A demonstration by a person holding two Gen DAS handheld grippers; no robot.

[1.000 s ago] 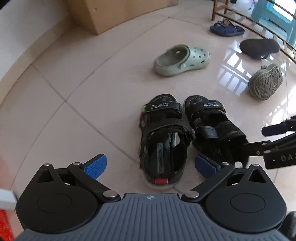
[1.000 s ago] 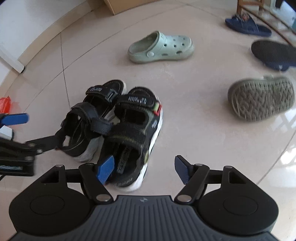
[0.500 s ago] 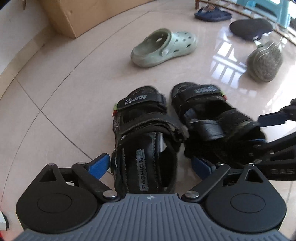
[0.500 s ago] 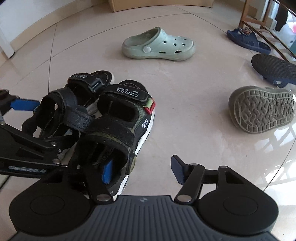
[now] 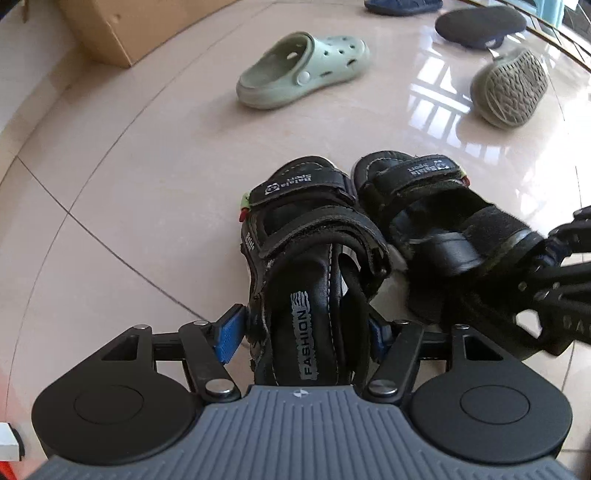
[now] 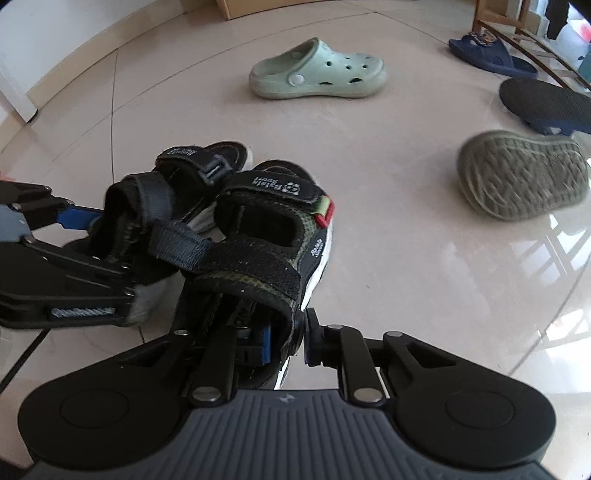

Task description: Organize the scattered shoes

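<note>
Two black strapped sandals with padded hook-and-loop bands sit side by side on the glossy beige tiled floor, toes pointing away, each one taken at the heel by its own claw. The left black sandal with the "FASHION" insole label has stitched, leather-like straps and a small green and red tab at the toe strap; the left gripper is closed around its heel, the ribbed blue pads pressing against both sides of the heel cup. The right black sandal with the white sole edge shows a rougher, fabric-like strap with a red and green tab, and the right gripper pinches its outer heel wall — one blue pad sits inside the shoe, the other outside against the rim, the gap between them narrow. The two sandals touch or nearly touch along their inner sides. Farther off, at centre, lies a pale green moulded foam clog with round holes and a rivet, upright on its sole. To the far right its apparent mate, a grey-green clog tipped over with its ridged tread showing, lies near a dark slipper lying sole-up and a navy blue slide sandal by a wooden rack. A brown cardboard box stands at the far left.
</note>
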